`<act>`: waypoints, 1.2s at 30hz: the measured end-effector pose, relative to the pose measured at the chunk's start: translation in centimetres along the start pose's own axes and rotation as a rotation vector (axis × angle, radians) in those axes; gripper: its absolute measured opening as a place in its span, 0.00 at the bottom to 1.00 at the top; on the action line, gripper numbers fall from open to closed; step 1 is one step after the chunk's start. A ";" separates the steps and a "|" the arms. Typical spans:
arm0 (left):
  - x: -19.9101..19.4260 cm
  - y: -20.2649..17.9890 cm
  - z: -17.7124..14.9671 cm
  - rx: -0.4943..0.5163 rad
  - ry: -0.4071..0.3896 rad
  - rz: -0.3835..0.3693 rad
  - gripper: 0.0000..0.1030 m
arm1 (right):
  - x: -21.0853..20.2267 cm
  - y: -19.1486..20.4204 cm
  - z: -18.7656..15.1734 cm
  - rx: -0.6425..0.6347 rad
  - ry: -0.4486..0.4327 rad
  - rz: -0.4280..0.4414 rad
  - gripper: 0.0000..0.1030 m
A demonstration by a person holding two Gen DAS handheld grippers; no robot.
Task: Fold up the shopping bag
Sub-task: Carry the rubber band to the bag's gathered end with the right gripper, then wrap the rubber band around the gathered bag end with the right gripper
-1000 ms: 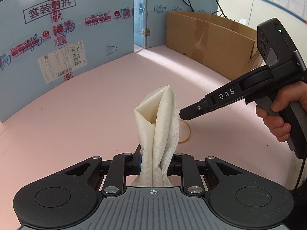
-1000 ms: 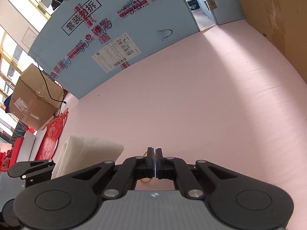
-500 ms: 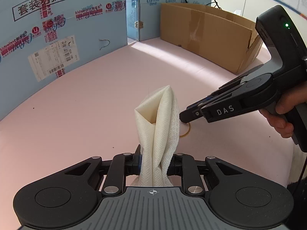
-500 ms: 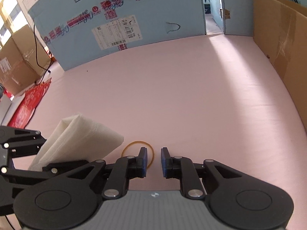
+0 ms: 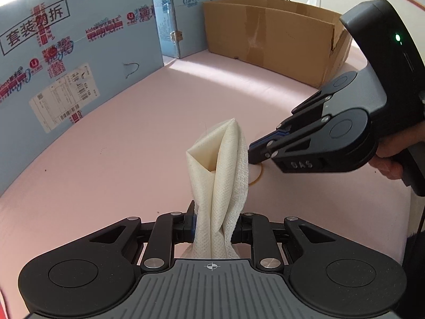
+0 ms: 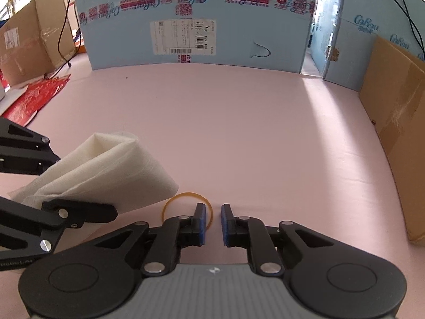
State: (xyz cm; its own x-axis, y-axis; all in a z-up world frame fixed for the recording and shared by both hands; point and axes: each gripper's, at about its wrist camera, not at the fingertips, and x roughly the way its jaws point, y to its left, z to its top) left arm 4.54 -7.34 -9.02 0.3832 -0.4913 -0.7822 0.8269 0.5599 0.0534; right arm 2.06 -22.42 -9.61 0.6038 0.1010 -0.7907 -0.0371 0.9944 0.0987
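Pink tabletop [image 6: 239, 138]; blue printed boards [image 6: 202, 18] behind; brown cardboard box [image 5: 268, 37] right; sunlight patch near gap.

The rubber band [image 6: 187, 210] lay flat on the table [image 6: 252, 138]. Just left of it, in the right wrist view, hung the rolled shopping bag [image 6: 101, 170], clamped in the left gripper [image 5: 213, 228]. The right gripper [image 6: 212, 224] stood over the band's near right edge. Well behind it stood the printed panel [image 6: 196, 21], and to its right the cardboard box [image 6: 395, 133].
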 end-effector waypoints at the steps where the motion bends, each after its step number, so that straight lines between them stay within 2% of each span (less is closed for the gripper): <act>1: 0.1 0.0 0.2 0.016 0.003 -0.008 0.20 | -0.1 -0.5 0.0 0.033 -0.001 0.017 0.02; 5: 0.8 -0.2 1.0 0.089 0.029 -0.039 0.19 | -0.4 -2.3 -0.5 0.181 -0.010 0.084 0.01; 9: 1.6 -0.5 1.4 0.166 0.070 -0.041 0.19 | -0.7 -3.2 -0.9 0.250 -0.015 0.100 0.01; 12: 1.7 -0.6 1.5 0.186 0.077 -0.040 0.19 | -0.8 -2.8 -0.8 0.225 -0.004 0.105 0.07; 14: 1.8 -0.8 1.2 0.207 0.085 -0.037 0.20 | -0.7 -2.0 -0.4 0.168 0.011 0.076 0.10; 18: 2.1 -0.7 0.7 0.221 0.097 -0.047 0.20 | -0.2 -0.5 0.4 0.087 0.047 0.020 0.09; 22: 2.2 -0.4 0.8 0.225 0.119 -0.055 0.20 | 0.3 -0.2 1.1 0.082 0.083 0.005 0.09; 27: 2.2 -0.5 1.1 0.274 0.145 -0.063 0.20 | 1.0 0.9 2.2 -0.014 0.148 -0.024 0.10; 30: 2.5 -0.1 1.6 0.331 0.172 -0.093 0.20 | 1.3 1.3 2.8 -0.055 0.192 -0.023 0.10; 33: 2.8 0.0 2.2 0.448 0.211 -0.086 0.20 | 1.4 0.9 3.1 -0.076 0.218 0.009 0.08; 36: 3.1 -0.5 2.5 0.556 0.235 -0.068 0.20 | 1.1 -0.9 3.1 0.019 0.210 0.073 0.02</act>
State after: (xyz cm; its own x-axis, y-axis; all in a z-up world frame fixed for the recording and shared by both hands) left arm 6.30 -10.83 -9.99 0.2735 -0.3178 -0.9079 0.9616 0.0693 0.2654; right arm 5.22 -23.30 -8.76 0.4208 0.1786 -0.8894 -0.0583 0.9837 0.1699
